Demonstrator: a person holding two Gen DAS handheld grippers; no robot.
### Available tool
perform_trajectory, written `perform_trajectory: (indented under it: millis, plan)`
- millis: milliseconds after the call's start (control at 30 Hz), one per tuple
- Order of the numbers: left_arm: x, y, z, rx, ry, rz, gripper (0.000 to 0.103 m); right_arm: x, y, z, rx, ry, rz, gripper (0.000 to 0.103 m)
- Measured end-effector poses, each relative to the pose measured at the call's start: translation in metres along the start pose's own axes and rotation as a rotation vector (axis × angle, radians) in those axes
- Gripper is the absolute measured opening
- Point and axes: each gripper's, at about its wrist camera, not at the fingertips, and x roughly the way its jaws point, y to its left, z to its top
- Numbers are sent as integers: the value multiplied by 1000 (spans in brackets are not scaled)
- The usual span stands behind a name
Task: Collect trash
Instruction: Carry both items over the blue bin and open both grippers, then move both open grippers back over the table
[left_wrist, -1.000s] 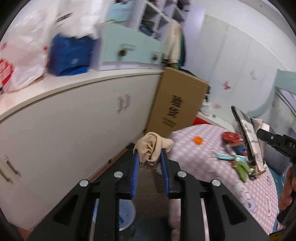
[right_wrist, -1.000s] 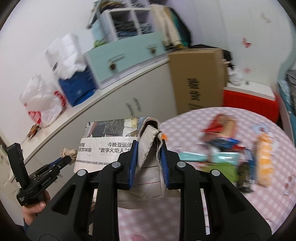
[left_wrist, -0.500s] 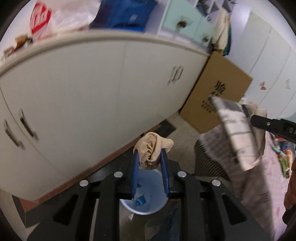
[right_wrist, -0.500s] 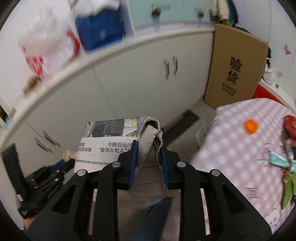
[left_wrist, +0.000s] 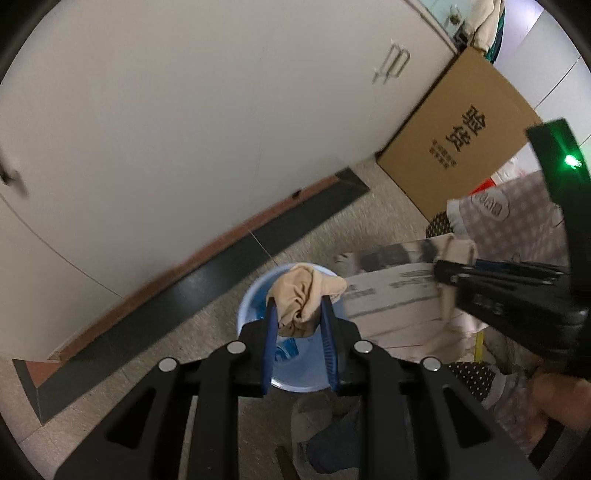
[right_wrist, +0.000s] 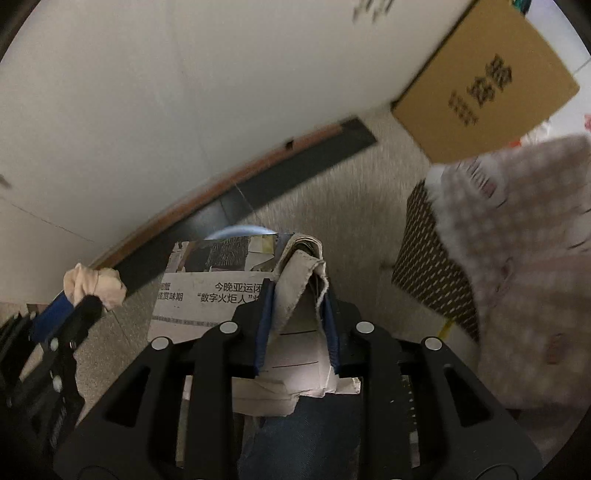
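White cabinet (left_wrist: 184, 129) and cardboard box (left_wrist: 461, 140) stand behind a blue bin (left_wrist: 255, 306) on the floor. Over the bin, the right gripper (right_wrist: 295, 314), jaws opening, has a folded newspaper (right_wrist: 214, 291) between them. The left gripper (left_wrist: 297, 317) clamps a crumpled beige tissue (left_wrist: 304, 295).

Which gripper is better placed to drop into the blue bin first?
Left, probably. The left gripper holds the crumpled beige tissue right over the round light-blue plastic bin. The right gripper, jaws opening around the folded newspaper, sits off to the bin's side; only a sliver of rim shows beyond the paper.
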Motion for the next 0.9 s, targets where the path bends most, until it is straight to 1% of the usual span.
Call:
perform_trajectory:
  millis: [33,67,100,167,200,267,300,333,367,400,433,500,533,567,667,767,900]
  plan:
    - [7,-2,0,3,15,-8,22,8,-1,0,8,13,2,36]
    - [16,-4,0,6,31,-22,22,15,-3,1,15,26,8,47]
    - [22,-5,-1,8,40,-27,22,24,-6,2,33,50,26,50]
    - [37,-9,-2,20,68,-37,22,33,-9,2,57,64,44,57]
    - [43,-10,-2,21,78,-47,23,34,-11,3,64,60,30,59]
    - [57,-12,-2,22,101,-60,27,30,-14,3,81,38,29,71]
    - [67,-14,-3,37,124,-60,30,26,-16,4,87,23,29,75]
    - [75,-15,-3,46,142,-65,39,22,-18,4,90,9,25,77]
    - [83,-17,-2,45,154,-71,57,18,-19,5,92,-7,24,82]
    - [89,-17,-1,38,163,-62,68,11,-19,6,94,-26,30,86]
    - [92,-17,0,32,166,-47,79,6,-19,6,94,-40,37,87]
    - [95,-18,2,27,168,-24,79,-4,-21,8,91,-67,49,92]
    - [94,-19,3,25,171,-18,81,-9,-21,9,91,-79,51,93]
    - [90,-19,4,19,166,1,83,-15,-23,10,95,-96,64,94]
    - [72,-18,6,19,135,34,85,-32,-27,10,103,-136,106,97]
    - [44,-19,9,24,88,82,86,-53,-27,8,88,-193,124,97]
    - [1,-27,16,20,11,116,87,-89,-32,3,85,-274,160,97]
